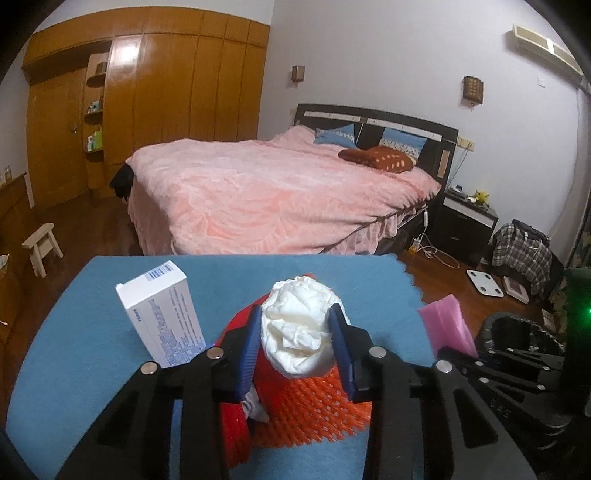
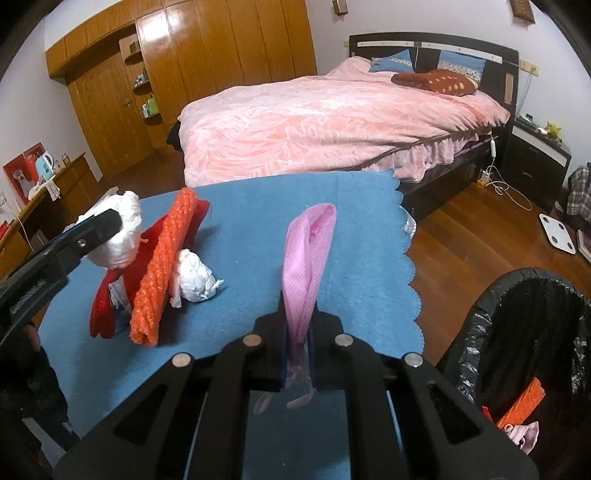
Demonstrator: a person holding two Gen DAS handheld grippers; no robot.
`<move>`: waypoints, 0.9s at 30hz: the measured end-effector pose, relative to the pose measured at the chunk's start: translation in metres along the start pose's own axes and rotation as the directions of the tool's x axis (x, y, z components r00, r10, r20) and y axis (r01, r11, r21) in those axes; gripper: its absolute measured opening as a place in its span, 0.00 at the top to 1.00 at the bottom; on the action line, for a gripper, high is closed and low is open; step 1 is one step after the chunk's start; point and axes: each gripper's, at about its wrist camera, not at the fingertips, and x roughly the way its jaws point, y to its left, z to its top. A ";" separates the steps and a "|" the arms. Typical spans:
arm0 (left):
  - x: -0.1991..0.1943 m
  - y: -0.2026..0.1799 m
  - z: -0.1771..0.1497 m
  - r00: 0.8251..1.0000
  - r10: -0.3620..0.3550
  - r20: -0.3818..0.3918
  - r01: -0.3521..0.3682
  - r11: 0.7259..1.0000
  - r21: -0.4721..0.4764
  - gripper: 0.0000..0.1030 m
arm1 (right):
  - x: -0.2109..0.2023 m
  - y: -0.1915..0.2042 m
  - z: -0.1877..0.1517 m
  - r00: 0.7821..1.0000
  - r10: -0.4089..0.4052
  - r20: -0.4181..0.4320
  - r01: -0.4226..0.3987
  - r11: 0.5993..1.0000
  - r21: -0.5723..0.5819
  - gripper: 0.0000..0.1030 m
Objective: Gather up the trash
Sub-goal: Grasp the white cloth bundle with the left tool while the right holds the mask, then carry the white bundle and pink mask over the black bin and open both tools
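The left gripper (image 1: 295, 328) clamps a crumpled white wad (image 1: 297, 325); the right gripper (image 2: 297, 343) pinches a pink mask (image 2: 308, 254). The bin (image 2: 491, 302) beside the tabletop's right edge already holds scraps. An orange mesh roll (image 2: 162, 269), a small white wad (image 2: 194, 278) and a white box (image 1: 162, 314) remain on the blue cloth (image 2: 354, 236).

Even, fairly dim indoor light is spread over both views, and no hard shadows are thrown on the blue cloth (image 1: 229, 273). A bright white glare is caught on the glossy wardrobe doors (image 1: 127, 55), and it is repeated in the right wrist view (image 2: 155, 27). Strong fisheye bending is seen: the bed (image 1: 280, 192) and walls are curved, and the corners are swallowed by black vignette. Near black linkages are rendered slightly soft. A green glow is smeared at the left wrist view's right edge.
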 end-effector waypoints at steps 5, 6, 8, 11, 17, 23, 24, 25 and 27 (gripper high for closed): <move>-0.014 -0.007 -0.004 1.000 0.004 0.003 -0.004 1.000 0.010 0.64 | -0.015 -0.002 0.000 1.000 0.002 0.017 -0.002 1.000 0.002 0.92; -0.016 -0.008 -0.005 1.000 0.006 -0.001 -0.006 1.000 0.012 0.64 | -0.018 -0.002 0.000 1.000 0.001 0.019 -0.001 1.000 0.003 0.92; -0.020 -0.011 -0.007 1.000 0.010 -0.011 -0.010 1.000 0.015 0.64 | -0.026 -0.004 -0.002 1.000 -0.002 0.026 0.001 1.000 0.003 0.91; -0.026 -0.018 -0.011 1.000 0.005 -0.022 -0.005 1.000 0.020 0.64 | -0.039 -0.007 -0.005 0.999 -0.007 0.038 0.007 1.000 0.003 0.91; -0.035 -0.036 -0.020 0.999 -0.030 -0.046 0.032 0.999 0.041 0.64 | -0.068 -0.022 -0.015 0.998 -0.027 0.056 0.026 1.000 0.016 0.91; -0.042 -0.064 -0.024 0.995 -0.082 -0.060 0.086 0.994 0.065 0.64 | -0.097 -0.047 -0.028 0.995 -0.063 0.071 0.060 0.997 0.044 0.91; -0.043 -0.070 -0.024 0.993 -0.096 -0.062 0.100 0.992 0.070 0.64 | -0.101 -0.052 -0.030 0.995 -0.071 0.072 0.068 0.996 0.050 0.91; -0.044 -0.077 -0.025 0.992 -0.106 -0.063 0.111 0.991 0.073 0.64 | -0.106 -0.058 -0.033 0.994 -0.082 0.074 0.078 0.995 0.056 0.91; -0.045 -0.090 -0.025 0.989 -0.133 -0.067 0.138 0.987 0.082 0.64 | -0.114 -0.067 -0.038 0.992 -0.100 0.076 0.095 0.993 0.068 0.91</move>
